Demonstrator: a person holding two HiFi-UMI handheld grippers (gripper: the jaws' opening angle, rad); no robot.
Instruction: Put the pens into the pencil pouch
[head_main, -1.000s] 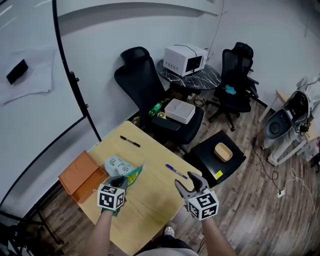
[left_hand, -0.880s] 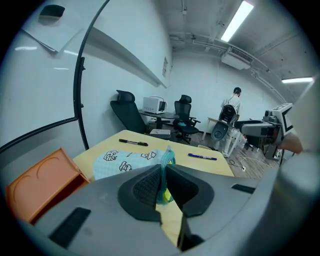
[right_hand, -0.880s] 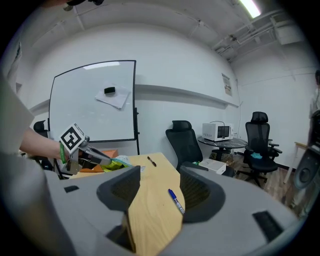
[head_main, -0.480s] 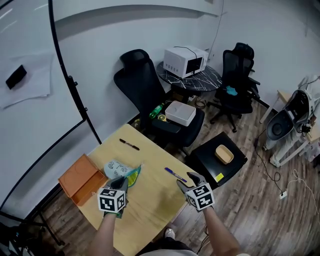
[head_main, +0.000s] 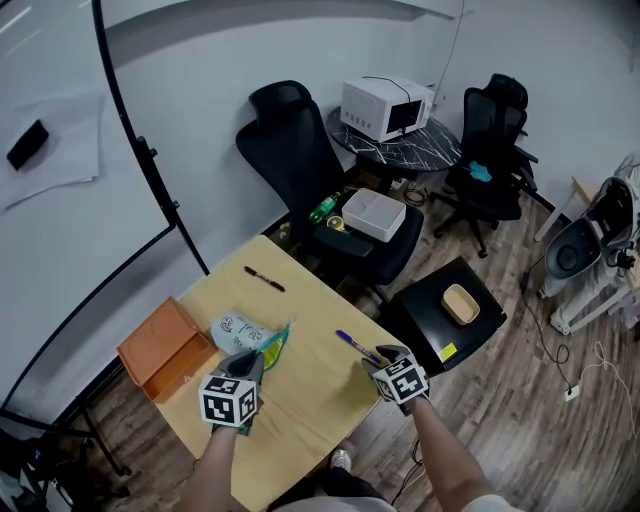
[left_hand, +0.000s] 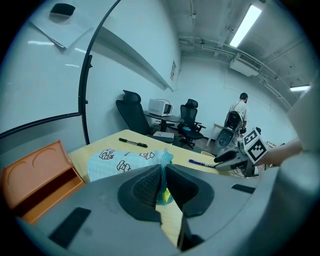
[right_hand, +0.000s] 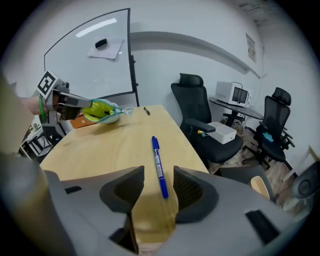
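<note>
Grey jaws of the right gripper (right_hand: 157, 192) are standing wide apart at the near right of the pale wooden table (head_main: 300, 410). They are straddling the near end of the blue pen (right_hand: 158, 162) without pressing it, and the pen is lying flat. At near left, the left gripper (left_hand: 161, 182) is pinching the pencil pouch (left_hand: 120, 159) by its open edge, jaws nearly together on the fabric. Left of the pouch an orange box (head_main: 160, 350) is sitting, and a black pen (head_main: 263, 279) is lying near the far edge.

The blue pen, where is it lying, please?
Head view: the blue pen lies on the table's right side, its near end between the open right tongs.
</note>
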